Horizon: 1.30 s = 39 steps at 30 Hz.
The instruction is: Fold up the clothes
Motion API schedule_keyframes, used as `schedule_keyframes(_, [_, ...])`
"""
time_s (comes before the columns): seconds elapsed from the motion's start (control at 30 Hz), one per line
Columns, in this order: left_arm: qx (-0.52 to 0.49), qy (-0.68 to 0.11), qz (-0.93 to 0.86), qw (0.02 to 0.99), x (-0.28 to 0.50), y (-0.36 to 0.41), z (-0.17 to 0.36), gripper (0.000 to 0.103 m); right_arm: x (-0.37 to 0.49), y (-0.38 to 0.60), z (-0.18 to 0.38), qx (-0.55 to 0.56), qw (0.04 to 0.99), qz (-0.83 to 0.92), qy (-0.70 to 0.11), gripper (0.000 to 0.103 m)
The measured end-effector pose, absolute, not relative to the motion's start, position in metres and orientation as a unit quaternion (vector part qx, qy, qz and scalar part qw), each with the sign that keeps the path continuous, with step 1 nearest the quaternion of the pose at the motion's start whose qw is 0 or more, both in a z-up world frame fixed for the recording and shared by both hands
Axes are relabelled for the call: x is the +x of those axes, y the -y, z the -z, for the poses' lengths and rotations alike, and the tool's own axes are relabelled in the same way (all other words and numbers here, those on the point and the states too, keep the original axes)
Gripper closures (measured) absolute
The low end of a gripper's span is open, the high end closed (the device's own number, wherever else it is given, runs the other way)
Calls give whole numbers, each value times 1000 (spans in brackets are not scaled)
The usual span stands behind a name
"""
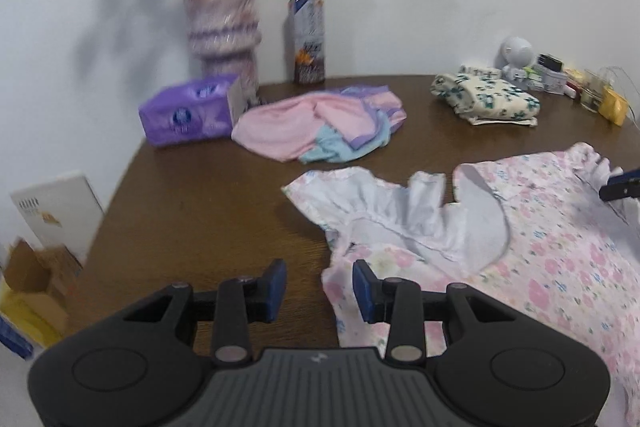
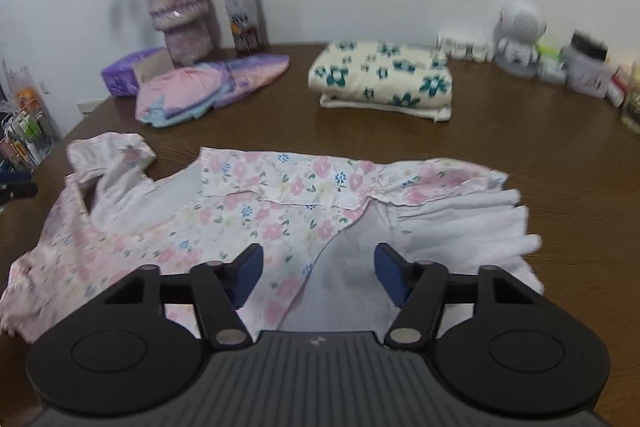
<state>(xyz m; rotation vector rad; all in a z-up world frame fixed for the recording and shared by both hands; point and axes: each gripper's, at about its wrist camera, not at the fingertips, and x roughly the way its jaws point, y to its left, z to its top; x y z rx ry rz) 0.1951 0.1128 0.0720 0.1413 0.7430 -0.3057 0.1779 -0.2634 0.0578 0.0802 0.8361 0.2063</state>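
A pink floral child's top [image 1: 552,247] [image 2: 248,211] lies spread on the brown table [image 1: 192,211] [image 2: 560,163], its white ruffled sleeves turned out. My left gripper [image 1: 320,289] is open at the top's left hem edge, with nothing between its blue pads. My right gripper [image 2: 319,275] hovers open over the neckline and the white lining. The right gripper's tip shows at the right edge of the left wrist view, beside the far sleeve. A folded cream cloth with teal flowers [image 1: 486,99] [image 2: 384,79] and a loose pink, blue and purple pile [image 1: 316,127] [image 2: 200,91] lie further back.
Along the back wall stand a vase of flowers [image 1: 224,23] [image 2: 178,11], a dark bottle [image 1: 307,35] [image 2: 244,11], a purple tissue pack [image 1: 186,113] [image 2: 124,73], a white robot figure [image 1: 516,55] [image 2: 518,35] and small jars. Boxes sit beyond the table's left edge [image 1: 40,267].
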Motion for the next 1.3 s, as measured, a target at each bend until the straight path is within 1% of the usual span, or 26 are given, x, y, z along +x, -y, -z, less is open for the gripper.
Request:
schedule_keyframes(0.07, [41,-379,156,911,209,-118,-63,64,189,266,-49,52,903,-96,-415,46])
schedule_keyframes(0.2, [-7,-404,189,895,227,-123,-46,62,204,269,-33,61,897,-89,-430,51])
schedule_keyframes(0.23, [-9,-406,196,893,229,-121,-43,66,206,270,-31,61,897,-87,-429,53])
schedule_keyframes(0.27, [-7,-406,202,892,230,-119,-41,82,206,272,-29,61,898,-86,-427,53])
schedule_keyframes(0.3, [-5,-405,208,891,231,-117,-39,94,207,273,-28,63,899,-84,-425,54])
schedule_keyframes(0.37, [23,-391,213,895,227,-108,-41,94,208,275,-28,67,900,-81,-423,54])
schedule_keyframes(0.53, [204,-363,191,889,205,-72,-38,94,205,282,-30,63,903,-74,-419,54])
schedule_keyframes(0.6, [225,-352,205,885,198,-68,-41,88,200,284,-32,61,904,-73,-417,54])
schedule_keyframes(0.63, [214,-346,215,888,196,-70,-47,73,197,286,-34,61,905,-72,-415,54])
schedule_keyframes(0.67, [199,-337,216,895,196,-72,-53,52,193,287,-36,62,906,-72,-412,53])
schedule_keyframes(0.7, [180,-337,210,900,200,-75,-56,46,189,289,-38,62,908,-72,-409,53])
schedule_keyframes(0.73, [163,-344,202,902,207,-77,-56,45,185,291,-39,65,909,-72,-406,53])
schedule_keyframes(1.0, [23,-396,137,908,264,-97,-53,46,144,313,-42,92,909,-51,-403,52])
schedule_keyframes(1.2, [-69,-382,107,916,257,-131,-55,46,118,338,-39,122,910,-19,-396,50])
schedule_keyframes(1.3, [-99,-385,122,909,259,-140,-52,44,116,338,-34,125,907,-21,-401,50])
